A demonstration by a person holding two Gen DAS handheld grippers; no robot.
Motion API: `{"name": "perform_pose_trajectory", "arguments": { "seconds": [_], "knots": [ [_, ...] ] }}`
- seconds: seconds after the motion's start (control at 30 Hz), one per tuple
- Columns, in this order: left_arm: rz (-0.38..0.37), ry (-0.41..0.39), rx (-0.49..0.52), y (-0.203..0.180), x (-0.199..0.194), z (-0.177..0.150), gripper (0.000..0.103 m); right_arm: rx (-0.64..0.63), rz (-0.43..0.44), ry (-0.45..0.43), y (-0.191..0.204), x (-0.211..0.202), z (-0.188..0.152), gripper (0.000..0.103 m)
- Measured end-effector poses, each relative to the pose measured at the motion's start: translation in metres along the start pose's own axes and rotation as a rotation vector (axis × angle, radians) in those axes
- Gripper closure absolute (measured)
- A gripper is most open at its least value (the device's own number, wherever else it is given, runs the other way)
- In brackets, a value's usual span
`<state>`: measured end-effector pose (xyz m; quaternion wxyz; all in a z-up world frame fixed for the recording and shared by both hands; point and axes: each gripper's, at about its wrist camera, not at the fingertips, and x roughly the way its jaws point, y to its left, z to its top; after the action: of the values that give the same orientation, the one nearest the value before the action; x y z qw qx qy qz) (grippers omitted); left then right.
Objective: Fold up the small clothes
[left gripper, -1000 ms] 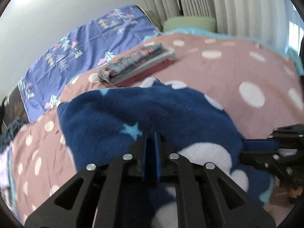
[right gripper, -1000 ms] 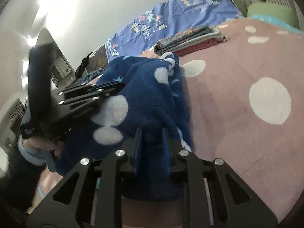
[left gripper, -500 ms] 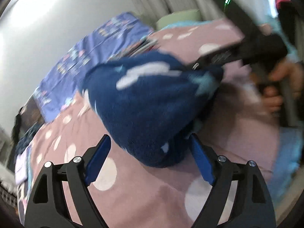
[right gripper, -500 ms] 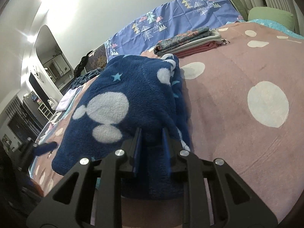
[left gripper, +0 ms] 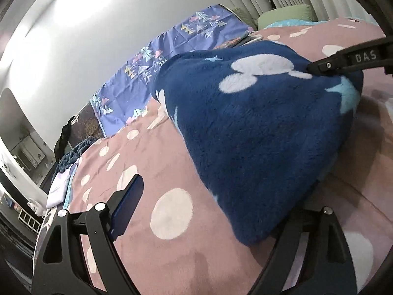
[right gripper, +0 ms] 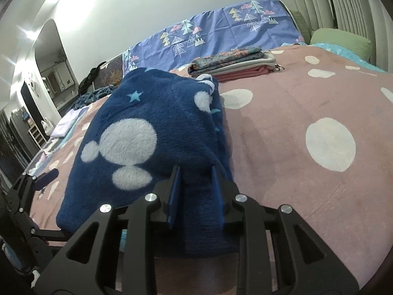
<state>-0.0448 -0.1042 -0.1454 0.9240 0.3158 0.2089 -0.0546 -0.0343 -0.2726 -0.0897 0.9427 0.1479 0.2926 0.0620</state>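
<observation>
Holding my left tongs [left gripper: 211, 211] wide open, I am keeping them low over the pink blanket with white dots [left gripper: 172, 216]; nothing is sitting between the two fingers except the near corner of the fuzzy blue garment [left gripper: 258, 132], which is lying over the right finger; the left finger [left gripper: 127, 204] is hanging free above the pink blanket, apart from the cloth. I am seeing the same left tongs [right gripper: 32, 186] at the far left edge of my right camera, just beside the blue garment [right gripper: 147, 132]; there I cannot tell if they are touching it.

The blue garment is lying in the middle of the bed on the pink blanket [right gripper: 319, 113]; it is dark blue with big white blobs and small light blue stars, and it is looking folded over and bunched up.

My right tongs [right gripper: 195, 191] are pinching the near edge of the blue garment; the cloth is filling the narrow gap between the two blue pads; in my left camera the right tongs [left gripper: 319, 67] are pressing on the top right part of the cloth.

Farther back, a stack of folded clothes [right gripper: 233, 64] is resting on the blanket, well apart from the blue garment; behind it a purple sheet with little trees [right gripper: 216, 34] is hanging along the wall; at the far right a green pillow [right gripper: 341, 41] is sitting by the curtains.
</observation>
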Motion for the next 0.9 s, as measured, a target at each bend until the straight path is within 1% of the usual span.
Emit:
{"name": "perform_pose_trajectory", "arguments": {
  "seconds": [0.03, 0.07, 0.1, 0.13, 0.2, 0.23, 0.3, 0.33, 0.4, 0.47, 0.5, 0.53, 0.6, 0.63, 0.67, 0.7, 0.77, 0.8, 0.87, 0.9],
  "knots": [
    [-0.017, -0.002, 0.007, -0.003, -0.002, 0.001, 0.03, -0.006, -0.008, 0.001, 0.001, 0.0, 0.0, 0.078],
    [-0.064, -0.002, 0.018, -0.005, -0.005, 0.002, 0.044, -0.015, -0.015, 0.004, 0.003, 0.0, 0.0, 0.078],
    [-0.135, 0.001, 0.023, -0.005, -0.009, 0.002, 0.064, -0.023, -0.019, 0.005, 0.004, -0.001, -0.001, 0.078],
    [-0.204, 0.006, 0.022, -0.003, -0.013, 0.003, 0.071, -0.023, -0.018, 0.006, 0.003, -0.001, -0.001, 0.078],
    [-0.338, 0.0, -0.001, 0.01, -0.029, 0.003, 0.083, -0.007, -0.011, 0.009, -0.001, 0.0, -0.001, 0.077],
    [-0.424, -0.009, -0.027, 0.023, -0.04, 0.003, 0.085, 0.005, -0.002, 0.013, -0.004, 0.0, 0.0, 0.077],
    [-0.504, -0.027, -0.063, 0.042, -0.052, 0.007, 0.092, 0.014, 0.011, 0.018, -0.005, 0.001, 0.0, 0.077],
    [-0.527, -0.054, -0.086, 0.054, -0.057, 0.011, 0.094, 0.013, 0.012, 0.018, -0.005, 0.001, 0.0, 0.077],
    [-0.495, -0.113, -0.132, 0.07, -0.061, 0.024, 0.094, -0.002, 0.004, 0.016, -0.002, 0.001, -0.001, 0.076],
    [-0.473, -0.172, -0.166, 0.078, -0.053, 0.041, 0.094, -0.009, -0.001, 0.017, -0.001, 0.001, -0.001, 0.075],
    [-0.477, -0.174, -0.172, 0.075, -0.046, 0.048, 0.094, -0.007, 0.001, 0.016, -0.001, 0.001, -0.001, 0.075],
    [-0.491, -0.16, -0.176, 0.072, -0.034, 0.055, 0.094, -0.001, 0.006, 0.017, -0.002, 0.001, -0.001, 0.075],
    [-0.532, -0.059, -0.158, 0.052, 0.004, 0.058, 0.093, 0.003, 0.011, 0.017, -0.002, 0.002, -0.001, 0.075],
    [-0.522, -0.029, -0.129, 0.038, 0.022, 0.056, 0.093, 0.005, 0.013, 0.018, -0.002, 0.002, -0.001, 0.075],
    [-0.49, -0.058, -0.093, 0.029, 0.031, 0.049, 0.092, 0.003, 0.021, 0.019, -0.002, 0.002, -0.001, 0.075],
    [-0.473, -0.082, -0.075, 0.025, 0.031, 0.045, 0.092, 0.0, 0.021, 0.02, -0.001, 0.003, -0.001, 0.075],
    [-0.479, -0.05, -0.12, 0.029, 0.027, 0.048, 0.093, -0.01, 0.015, 0.018, 0.001, 0.002, -0.001, 0.075],
    [-0.475, -0.036, -0.124, 0.03, 0.025, 0.05, 0.093, -0.012, 0.014, 0.019, 0.002, 0.002, -0.001, 0.075],
    [-0.451, -0.038, -0.078, 0.025, 0.02, 0.05, 0.093, -0.013, 0.013, 0.024, 0.002, 0.001, 0.001, 0.075],
    [-0.452, -0.037, -0.073, 0.025, 0.02, 0.051, 0.094, -0.02, 0.007, 0.028, 0.004, 0.0, 0.002, 0.076]
  ]
}}
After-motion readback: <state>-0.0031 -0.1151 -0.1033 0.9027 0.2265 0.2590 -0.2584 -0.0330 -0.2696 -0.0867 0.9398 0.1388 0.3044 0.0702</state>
